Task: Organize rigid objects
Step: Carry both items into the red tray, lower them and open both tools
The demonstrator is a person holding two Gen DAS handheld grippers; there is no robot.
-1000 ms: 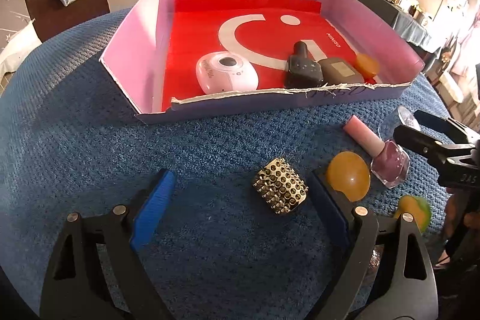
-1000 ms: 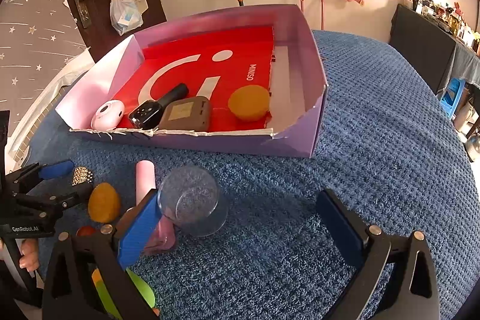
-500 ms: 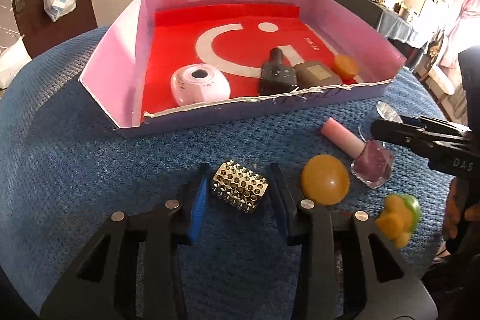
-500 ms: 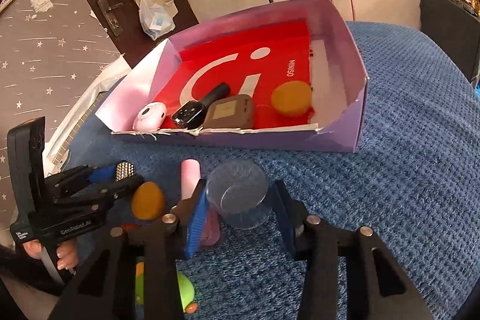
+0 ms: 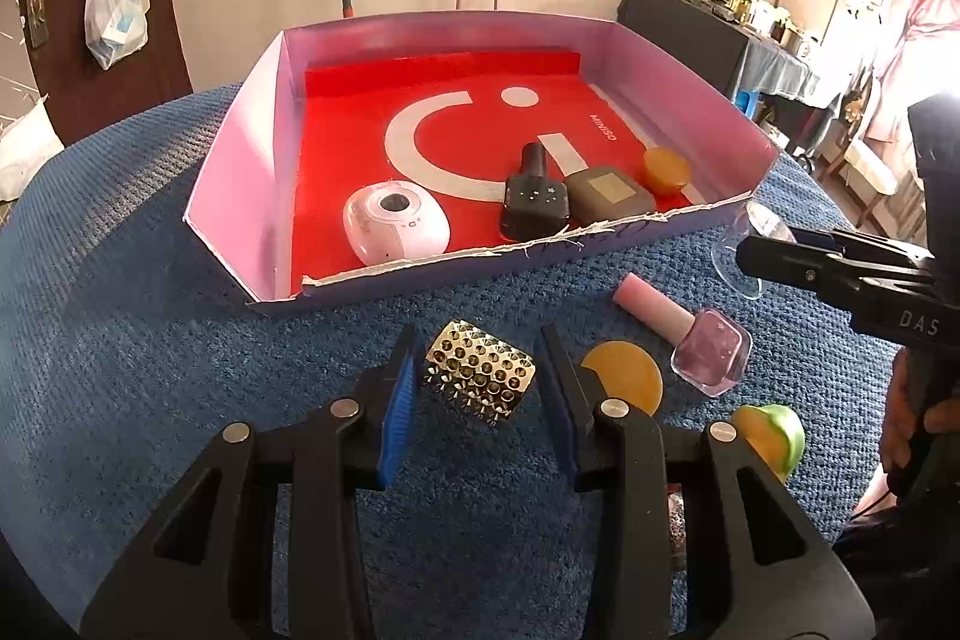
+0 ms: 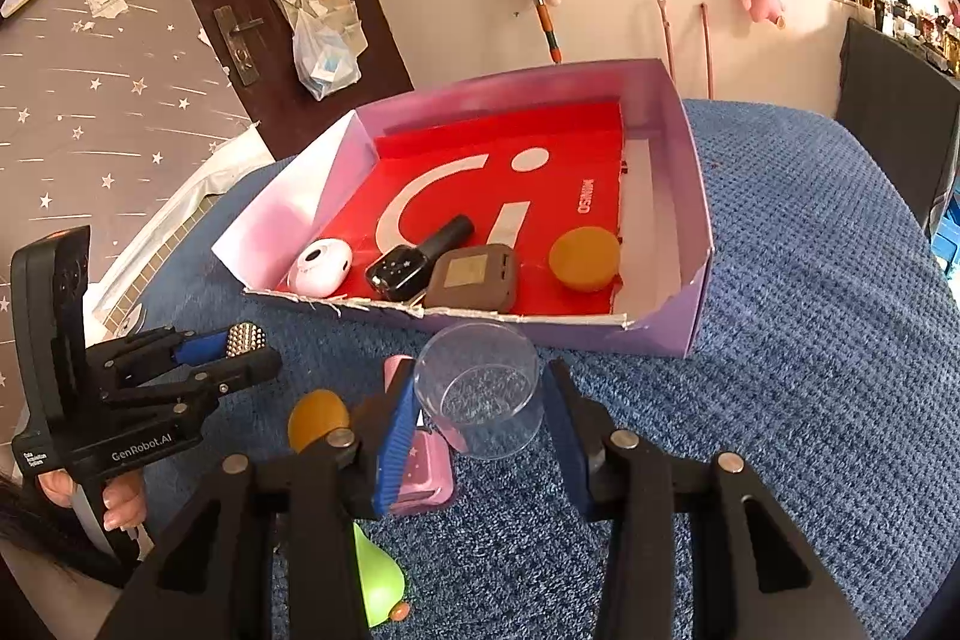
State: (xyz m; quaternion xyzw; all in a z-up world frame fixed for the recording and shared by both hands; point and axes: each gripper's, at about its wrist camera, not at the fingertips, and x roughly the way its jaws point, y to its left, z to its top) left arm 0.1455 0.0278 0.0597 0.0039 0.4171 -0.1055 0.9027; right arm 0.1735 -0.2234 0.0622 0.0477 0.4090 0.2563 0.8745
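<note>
My left gripper [image 5: 477, 382] is shut on a gold studded block [image 5: 480, 379] and holds it above the blue cloth, in front of the purple box [image 5: 240, 196]. My right gripper [image 6: 480, 403] is shut on a clear plastic cup [image 6: 480, 388], lifted near the box's front wall [image 6: 540, 331]. The box holds a white oval device [image 5: 396, 229], a dark nail polish bottle [image 5: 534, 199], a brown case [image 5: 609, 193] and an orange disc [image 5: 666, 167].
On the cloth lie a pink nail polish bottle [image 5: 690, 334], an orange disc [image 5: 624, 379] and a green-yellow toy [image 5: 774, 436]. The pink bottle [image 6: 420, 472] lies under my right gripper's left finger. A wall with hanging toys stands behind the box.
Both grippers closed from wide open, the left on the studded block and the right on the clear cup. Both objects have risen off the cloth toward the box.
</note>
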